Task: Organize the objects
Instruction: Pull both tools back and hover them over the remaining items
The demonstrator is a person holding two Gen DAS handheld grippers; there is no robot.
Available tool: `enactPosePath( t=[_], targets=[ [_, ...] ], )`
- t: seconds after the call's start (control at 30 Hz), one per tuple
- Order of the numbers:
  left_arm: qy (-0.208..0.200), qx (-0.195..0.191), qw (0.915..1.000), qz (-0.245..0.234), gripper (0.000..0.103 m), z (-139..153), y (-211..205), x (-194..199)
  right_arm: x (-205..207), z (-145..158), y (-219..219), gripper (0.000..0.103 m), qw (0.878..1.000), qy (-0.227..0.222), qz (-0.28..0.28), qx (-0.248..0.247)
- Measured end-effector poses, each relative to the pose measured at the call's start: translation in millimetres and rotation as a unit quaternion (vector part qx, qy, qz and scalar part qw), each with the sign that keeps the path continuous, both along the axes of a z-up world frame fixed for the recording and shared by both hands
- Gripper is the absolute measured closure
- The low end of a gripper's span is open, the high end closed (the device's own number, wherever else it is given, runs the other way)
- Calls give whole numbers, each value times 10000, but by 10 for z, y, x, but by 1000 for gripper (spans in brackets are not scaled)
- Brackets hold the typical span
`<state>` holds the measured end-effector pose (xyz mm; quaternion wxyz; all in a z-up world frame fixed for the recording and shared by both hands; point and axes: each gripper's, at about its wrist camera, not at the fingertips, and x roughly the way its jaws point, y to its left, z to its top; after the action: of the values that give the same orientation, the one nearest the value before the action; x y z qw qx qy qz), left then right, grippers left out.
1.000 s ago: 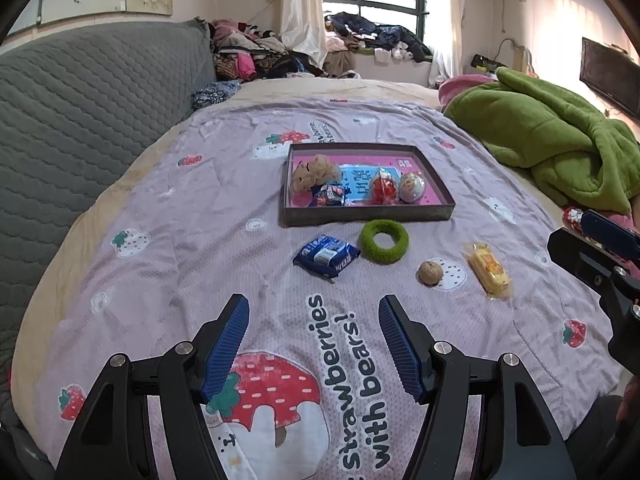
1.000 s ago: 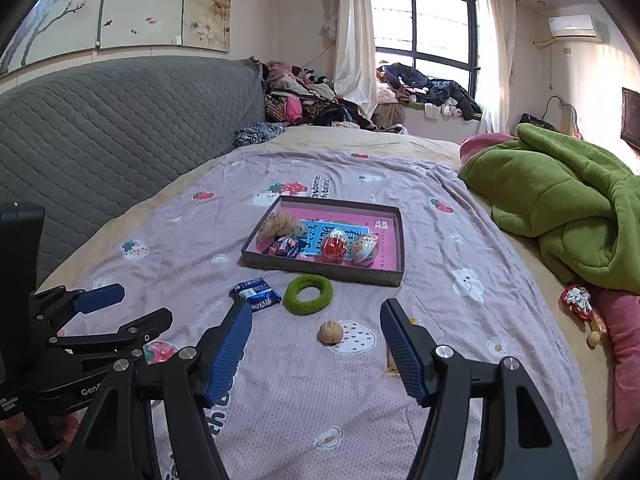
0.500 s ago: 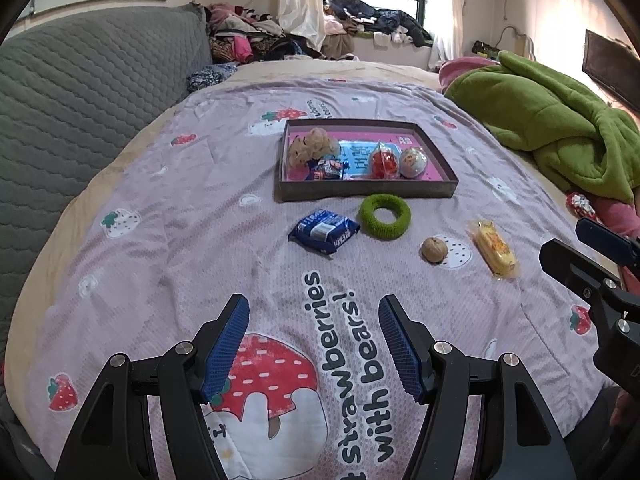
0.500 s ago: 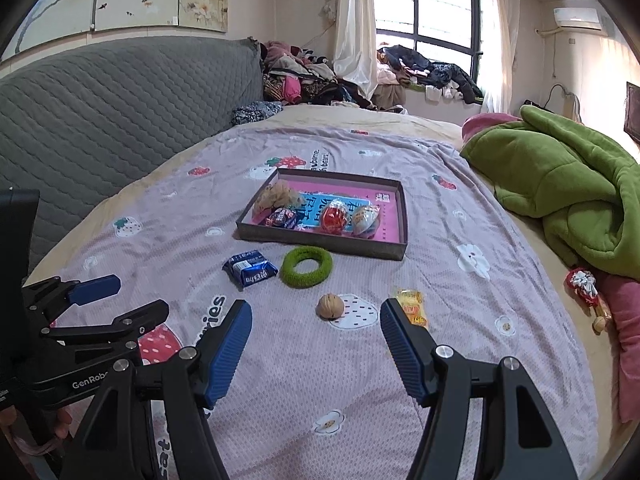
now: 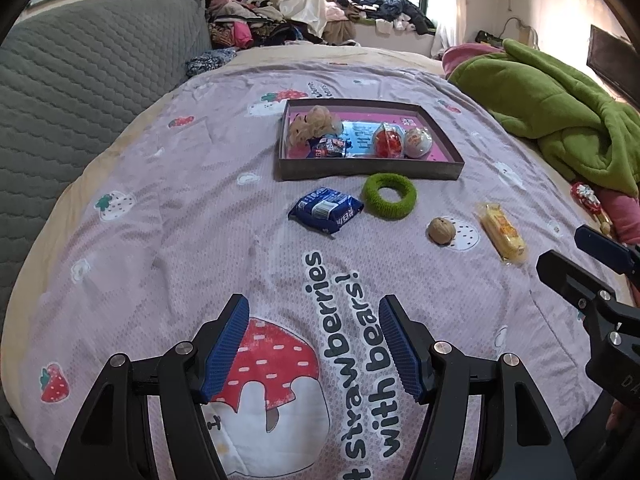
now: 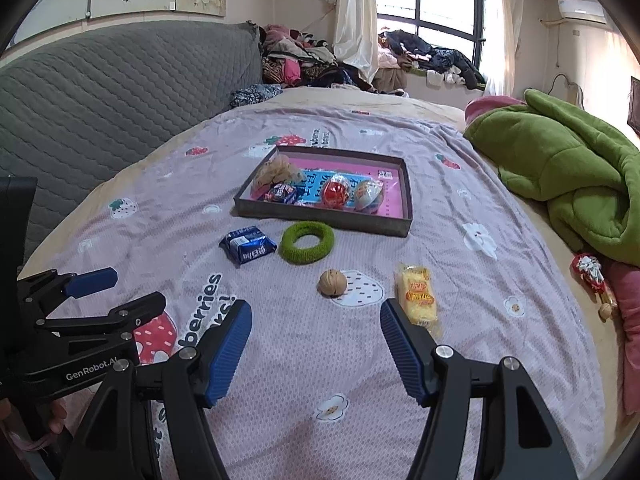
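Observation:
A dark tray (image 5: 368, 171) (image 6: 320, 218) with a pink floor sits mid-bed and holds a tan plush, a candy wrapper, a red egg and a white egg. In front of it lie a blue snack packet (image 5: 326, 210) (image 6: 248, 245), a green ring (image 5: 389, 196) (image 6: 307, 242), a walnut (image 5: 441, 231) (image 6: 332, 282) and a yellow snack bar (image 5: 502, 233) (image 6: 416, 294). My left gripper (image 5: 314, 316) is open and empty above the strawberry print, short of the packet. My right gripper (image 6: 316, 322) is open and empty, just short of the walnut and the bar.
A green blanket (image 5: 560, 108) (image 6: 568, 168) is heaped on the right. A grey quilted headboard (image 5: 72, 92) runs along the left. A small red and white ornament (image 6: 590, 270) lies at the bed's right edge. Clothes are piled under the window.
Both grippers have moved forward and tilted down toward the bed, so the loose objects look nearer. Both stay open and empty.

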<state>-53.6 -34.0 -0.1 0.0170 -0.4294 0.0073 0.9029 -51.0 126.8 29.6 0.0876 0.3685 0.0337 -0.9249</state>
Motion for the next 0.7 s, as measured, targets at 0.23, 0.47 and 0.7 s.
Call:
enactPosePath(
  t=[0.23,0.47,0.7],
  targets=[
    [-115,-9,9999,44,34,-102,-20,-27,-39,-142,16,37,9998,-169,-56,42],
    [-174,13,9998,66,34,-174,-30,-60,-72,-256,6,37,9996,-262,-50,67],
    [-178,49,9998,-17,34,-247,6,-99,-120,-351,16,37,9994,-338,-44,27]
  ],
)
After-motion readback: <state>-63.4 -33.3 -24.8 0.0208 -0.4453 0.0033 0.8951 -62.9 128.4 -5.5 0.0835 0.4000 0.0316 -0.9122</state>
